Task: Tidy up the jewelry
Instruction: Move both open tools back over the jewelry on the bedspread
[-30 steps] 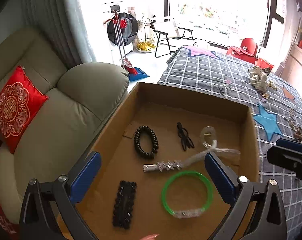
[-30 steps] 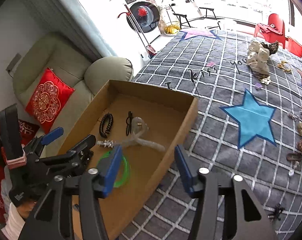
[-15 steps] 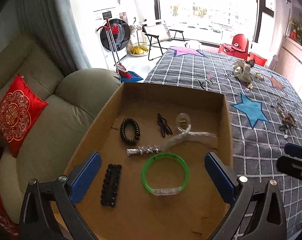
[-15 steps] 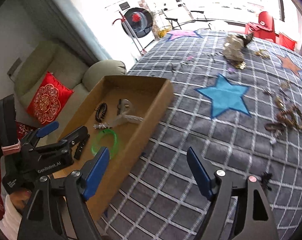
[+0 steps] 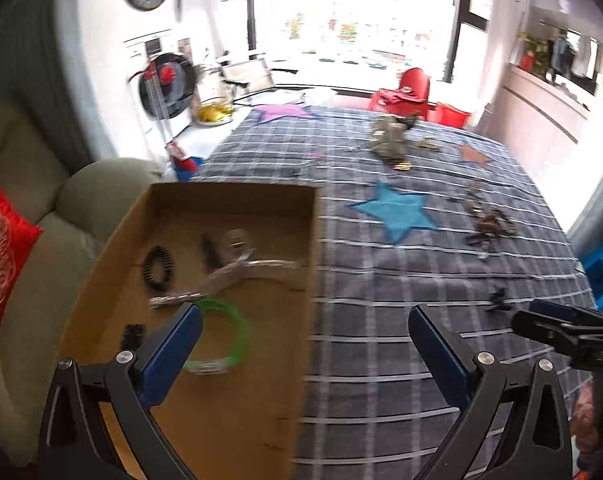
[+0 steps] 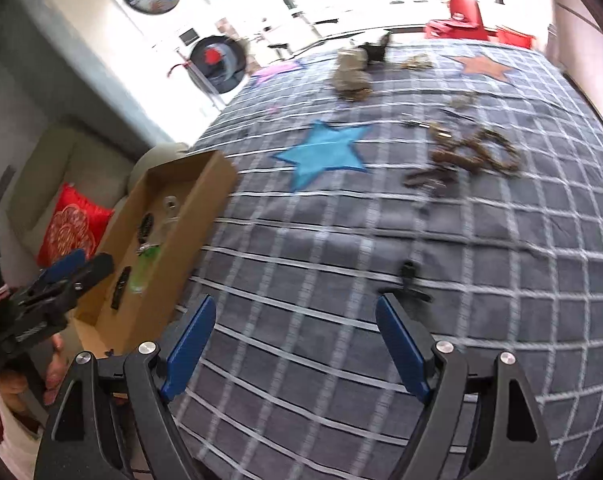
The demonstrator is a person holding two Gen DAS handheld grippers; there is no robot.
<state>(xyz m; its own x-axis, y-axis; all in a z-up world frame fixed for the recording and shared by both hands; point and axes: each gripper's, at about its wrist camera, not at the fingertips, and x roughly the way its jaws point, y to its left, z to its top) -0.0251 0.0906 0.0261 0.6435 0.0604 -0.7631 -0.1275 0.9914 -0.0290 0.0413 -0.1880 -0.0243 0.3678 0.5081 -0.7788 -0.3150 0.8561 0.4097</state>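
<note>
A shallow cardboard box [image 5: 313,240] lies on the grey checked bedspread [image 5: 381,280]; it also shows in the right wrist view [image 6: 205,188]. Inside lie a green bangle [image 5: 237,336], a black coiled band [image 5: 157,268], a black clip [image 5: 131,334] and a clear wrapped piece [image 5: 237,268]. My left gripper [image 5: 303,340] is open and empty, straddling the box's right wall. My right gripper [image 6: 295,336] is open and empty over the bedspread, just short of a small black clip [image 6: 408,276]. A brown heap of beads and chains [image 6: 461,156] lies farther off.
A blue star patch [image 6: 325,152] marks the bedspread's middle. A pale heap of jewelry [image 6: 351,72] lies at the far end. A beige sofa [image 5: 29,240] with a red cushion [image 5: 1,252] stands left of the box.
Both grippers have swung right, away from the box and out over the bedspread. The right gripper now faces the small black clip. The box contents have not moved.
</note>
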